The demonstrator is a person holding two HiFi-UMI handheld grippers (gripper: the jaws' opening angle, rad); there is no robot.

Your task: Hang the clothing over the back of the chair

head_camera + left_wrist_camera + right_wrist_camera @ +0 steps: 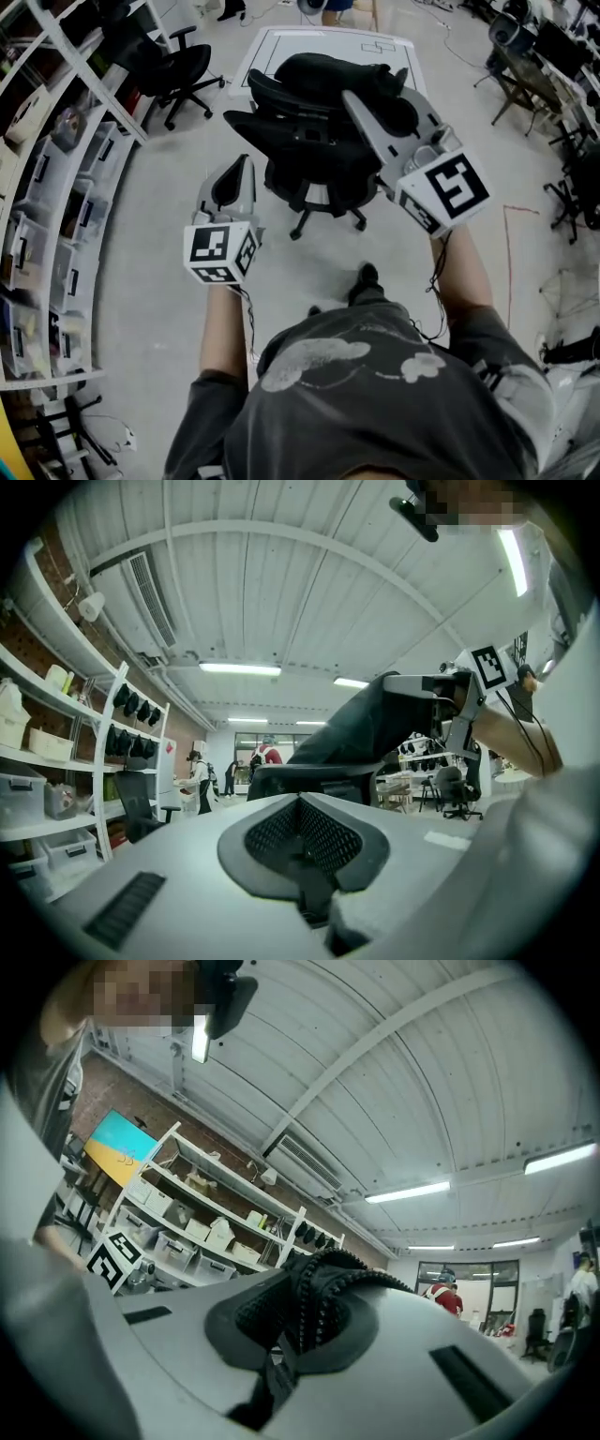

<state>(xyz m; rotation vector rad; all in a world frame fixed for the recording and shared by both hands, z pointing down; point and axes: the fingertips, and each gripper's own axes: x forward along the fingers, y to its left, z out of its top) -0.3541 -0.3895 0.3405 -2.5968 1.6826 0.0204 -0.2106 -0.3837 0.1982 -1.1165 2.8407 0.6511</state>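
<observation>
Pinching the dark clothing (323, 75) with our right gripper (351, 97): the jaws are pressed together on a ribbed black edge of the fabric, clear in the right gripper view. Clothing sits heaped over the top of the black office chair (281, 131) and hangs down its back. Right gripper is up at the chair's top, on the garment. Our left gripper (246, 162) is off to the left of the chair, apart from it, with its jaws closed together and nothing between them. White table (272, 42) just beyond the chair, storage shelves (56, 187) along the left.
</observation>
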